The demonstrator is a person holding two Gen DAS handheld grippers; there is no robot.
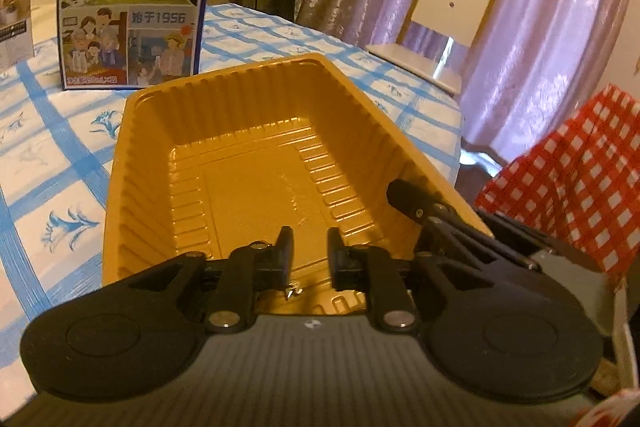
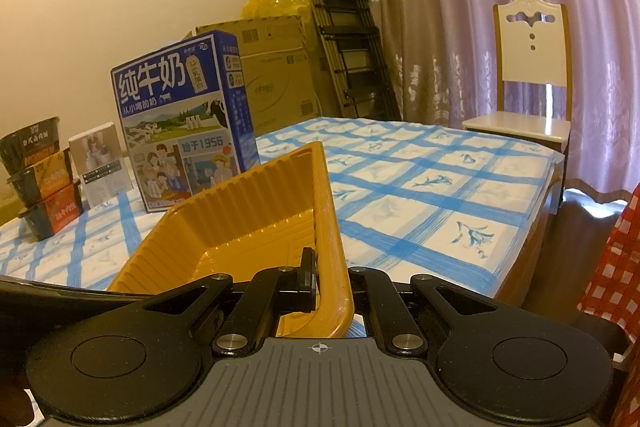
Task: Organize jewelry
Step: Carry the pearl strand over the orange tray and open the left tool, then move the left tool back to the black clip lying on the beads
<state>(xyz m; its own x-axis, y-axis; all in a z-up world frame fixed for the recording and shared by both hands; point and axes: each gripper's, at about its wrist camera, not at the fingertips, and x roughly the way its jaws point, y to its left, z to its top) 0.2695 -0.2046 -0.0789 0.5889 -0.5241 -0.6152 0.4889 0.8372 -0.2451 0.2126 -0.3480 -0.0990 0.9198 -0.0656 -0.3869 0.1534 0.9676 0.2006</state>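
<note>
**Tray held at its rim; jewelry barely visible**

Tray (image 1: 256, 163), golden-yellow ribbed plastic, fills the centre of the left wrist view and the lower centre of the right wrist view. It sits over a counter (image 2: 420, 187) covered with a blue-checked cloth; whether its base rests on the cloth or is lifted off it cannot be told.

Right hand-held gripper (image 2: 330, 281): jaws closed down onto the tray's near side wall, one finger inside the tray and one outside, rim pinched between them. In the left wrist view the same gripper appears at the tray's right edge.

Left hand-held gripper (image 1: 309, 253): jaws parted by a moderate gap, poised over the near end of the tray's floor, nothing held between them. A small bright metallic item (image 1: 293, 290) lies just below the fingers, possibly a piece of jewelry; too small to identify. The rest of the tray floor shows only faint scratch-like marks.

Background: milk carton (image 2: 184, 123) upper left of centre, stacked noodle bowls (image 2: 40, 179) at far left, white chair (image 2: 532, 75) at right by the curtain.

Assessment: the step in hand appears to be steadying the tray as the receiving container while the left side places or sorts pieces. The next move likely calls for a fine, low pinch on a very small item, with the tray wall kept still.
</note>
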